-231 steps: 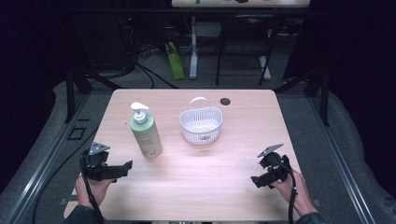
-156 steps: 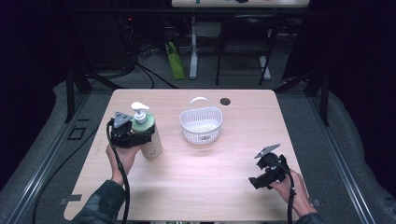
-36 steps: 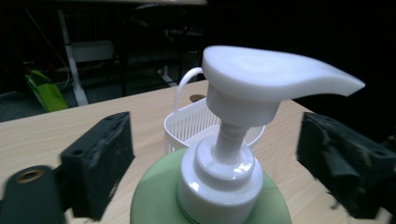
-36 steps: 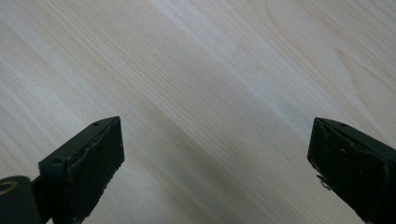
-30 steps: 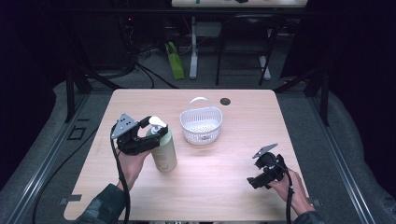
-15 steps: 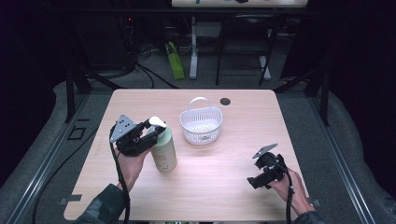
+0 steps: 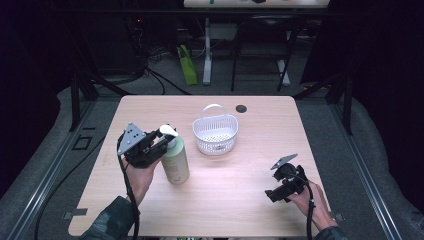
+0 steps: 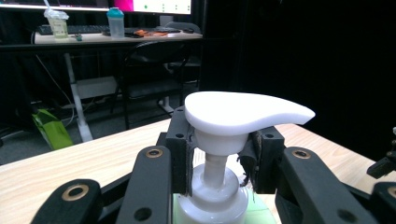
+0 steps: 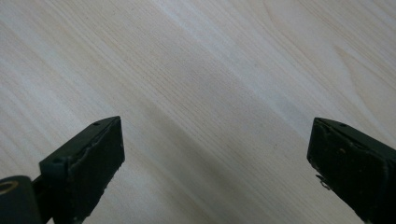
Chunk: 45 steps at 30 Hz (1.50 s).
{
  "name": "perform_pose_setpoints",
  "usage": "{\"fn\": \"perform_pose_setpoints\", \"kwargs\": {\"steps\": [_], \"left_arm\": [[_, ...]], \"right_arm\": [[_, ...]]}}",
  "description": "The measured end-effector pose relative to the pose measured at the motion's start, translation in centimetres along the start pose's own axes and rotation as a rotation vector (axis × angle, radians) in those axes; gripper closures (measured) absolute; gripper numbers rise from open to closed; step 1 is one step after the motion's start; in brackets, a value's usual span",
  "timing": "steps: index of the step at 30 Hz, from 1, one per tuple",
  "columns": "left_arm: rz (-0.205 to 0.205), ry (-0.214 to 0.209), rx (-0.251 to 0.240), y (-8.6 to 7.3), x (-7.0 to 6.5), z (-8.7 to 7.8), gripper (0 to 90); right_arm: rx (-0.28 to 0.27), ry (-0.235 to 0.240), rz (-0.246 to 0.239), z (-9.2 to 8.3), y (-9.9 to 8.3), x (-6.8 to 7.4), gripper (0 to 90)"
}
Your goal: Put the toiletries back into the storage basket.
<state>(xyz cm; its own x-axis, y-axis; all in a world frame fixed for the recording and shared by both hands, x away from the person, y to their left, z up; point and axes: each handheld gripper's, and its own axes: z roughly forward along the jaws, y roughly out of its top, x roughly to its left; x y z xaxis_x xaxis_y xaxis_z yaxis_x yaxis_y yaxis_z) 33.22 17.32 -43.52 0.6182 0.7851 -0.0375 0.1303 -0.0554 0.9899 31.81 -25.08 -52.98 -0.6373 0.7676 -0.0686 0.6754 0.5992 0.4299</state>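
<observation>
Bottle [image 7: 176, 161] label unreadable, left hand-held gripper [image 8: 219, 158] clamping its pump.

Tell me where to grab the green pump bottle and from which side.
Grip the pump bottle at the narrow neck just under its white pump head, coming in level from the side opposite the spout. The overhanging head probably keeps the pads from slipping upward, and the bottle stands upright. The left hand-held gripper is already shut there, one pad on each side of the neck.
</observation>
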Motion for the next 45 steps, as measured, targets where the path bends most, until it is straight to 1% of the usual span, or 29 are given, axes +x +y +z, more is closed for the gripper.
{"fn": "perform_pose_setpoints", "kwargs": {"steps": [3, 7, 10, 14, 18, 22, 27, 33, 36, 41, 45], "left_arm": [[0.012, 0.001, 0.005, 0.1, 0.0, 0.0, 66.8], [0.008, 0.000, 0.009, 0.2, 0.0, 0.0, 66.9], [0.005, -0.004, 0.000, 0.4, 0.0, -0.2, 67.0], [0.017, -0.013, -0.016, 1.1, -0.2, -0.5, 67.0], [0.025, -0.012, -0.014, 1.5, -0.4, -0.8, 66.9], [0.033, -0.016, -0.009, 1.9, -0.6, -0.9, 66.9], [0.035, -0.022, -0.004, 2.3, -0.7, -1.0, 66.9], [0.049, -0.030, 0.003, 2.8, -1.0, -1.2, 66.9], [0.053, -0.033, 0.007, 3.1, -1.1, -1.3, 66.9], [0.049, -0.040, 0.004, 3.7, -1.2, -1.1, 66.8], [0.062, -0.048, 0.000, 4.4, -1.4, -0.8, 66.8]], "right_arm": [[0.000, 0.001, -0.001, 0.0, 0.0, 0.0, 3.5], [-0.001, -0.001, 0.001, 0.0, 0.0, 0.1, 3.5], [-0.001, -0.003, 0.001, -0.1, 0.0, 0.0, 3.5], [0.000, -0.003, 0.001, -0.1, 0.0, 0.1, 3.5], [0.002, -0.010, -0.013, -0.1, 0.0, 0.1, 3.5], [0.002, -0.005, -0.009, 0.0, 0.0, 0.3, 3.5], [0.012, -0.004, -0.019, 0.2, 0.1, 0.5, 3.5], [0.013, -0.005, -0.022, 0.1, 0.1, 0.5, 3.5], [0.013, -0.008, -0.024, 0.1, 0.1, 0.5, 3.5], [0.015, -0.006, -0.026, 0.1, 0.0, 0.5, 3.4], [0.017, -0.004, -0.024, 0.2, 0.0, 0.5, 3.4]]}}
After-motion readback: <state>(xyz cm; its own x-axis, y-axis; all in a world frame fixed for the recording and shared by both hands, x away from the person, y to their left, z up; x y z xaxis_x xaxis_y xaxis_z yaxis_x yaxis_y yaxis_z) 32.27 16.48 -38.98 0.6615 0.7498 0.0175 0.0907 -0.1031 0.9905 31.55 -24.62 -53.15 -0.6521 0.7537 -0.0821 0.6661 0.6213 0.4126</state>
